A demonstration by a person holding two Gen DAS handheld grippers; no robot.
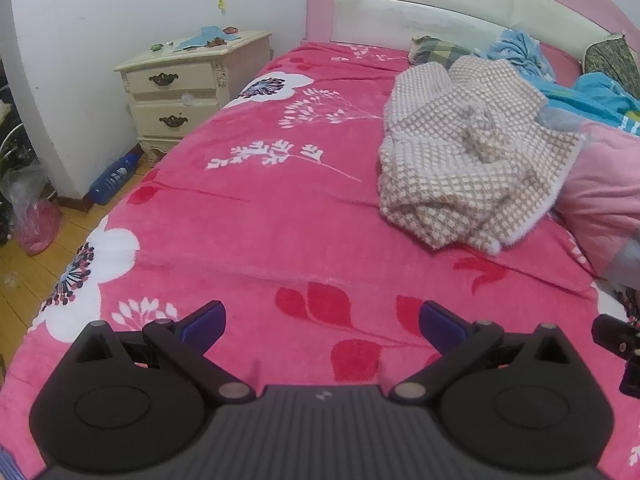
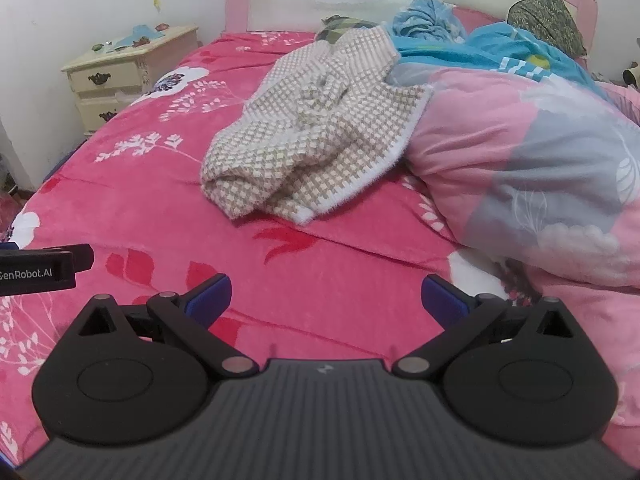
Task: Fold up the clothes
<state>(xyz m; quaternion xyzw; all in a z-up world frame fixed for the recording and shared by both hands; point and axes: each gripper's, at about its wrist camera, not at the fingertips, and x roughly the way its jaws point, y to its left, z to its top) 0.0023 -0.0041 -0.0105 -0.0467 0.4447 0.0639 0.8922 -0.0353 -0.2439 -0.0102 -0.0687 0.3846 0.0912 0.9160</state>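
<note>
A crumpled beige and white checked garment (image 1: 464, 160) lies in a heap on the pink flowered bed cover (image 1: 260, 208), toward the far right. It also shows in the right wrist view (image 2: 308, 136), against a pink quilt. My left gripper (image 1: 322, 320) is open and empty, low over the near part of the bed, well short of the garment. My right gripper (image 2: 326, 298) is open and empty too, also short of the garment. The side of the left gripper (image 2: 40, 266) shows at the left edge of the right wrist view.
A bunched pink and grey quilt (image 2: 540, 176) fills the right side of the bed. Blue clothes (image 2: 480, 46) and pillows lie by the white headboard (image 1: 440, 12). A cream nightstand (image 1: 180, 92) stands left of the bed, with a blue bottle (image 1: 114, 178) on the wooden floor.
</note>
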